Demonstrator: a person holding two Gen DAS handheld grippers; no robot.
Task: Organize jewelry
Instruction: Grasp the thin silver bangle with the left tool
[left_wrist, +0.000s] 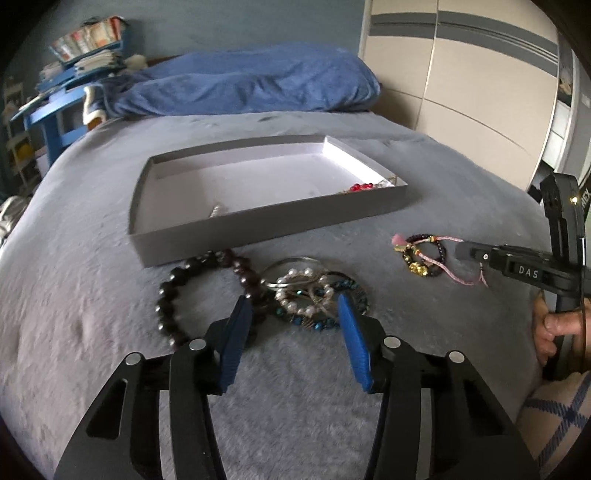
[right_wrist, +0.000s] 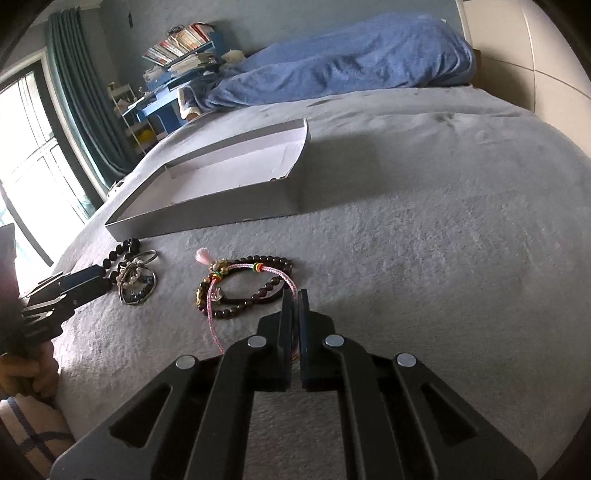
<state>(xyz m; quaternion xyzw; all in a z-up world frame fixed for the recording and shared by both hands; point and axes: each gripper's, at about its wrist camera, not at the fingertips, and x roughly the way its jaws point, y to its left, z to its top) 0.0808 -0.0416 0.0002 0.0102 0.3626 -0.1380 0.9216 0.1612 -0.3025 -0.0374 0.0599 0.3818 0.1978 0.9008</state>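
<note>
Right now the right tongs (right_wrist: 294, 295) are pinched tight on the pink cord (right_wrist: 286, 281) of the dark bead bracelet (right_wrist: 243, 291) lying just ahead on the bed (right_wrist: 424, 240). Nearby, the left tongs (left_wrist: 295, 306) stand half open around the pearl ring pile (left_wrist: 310, 291), not squeezing. Farther back waits the gray box (left_wrist: 266, 218).

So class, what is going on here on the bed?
A person holds a gripper in each hand, sorting jewelry into a grey box. The right gripper is shut on the pink cord of a dark bead bracelet. The left gripper is open over a pearl piece. Red beads already lie inside.
</note>
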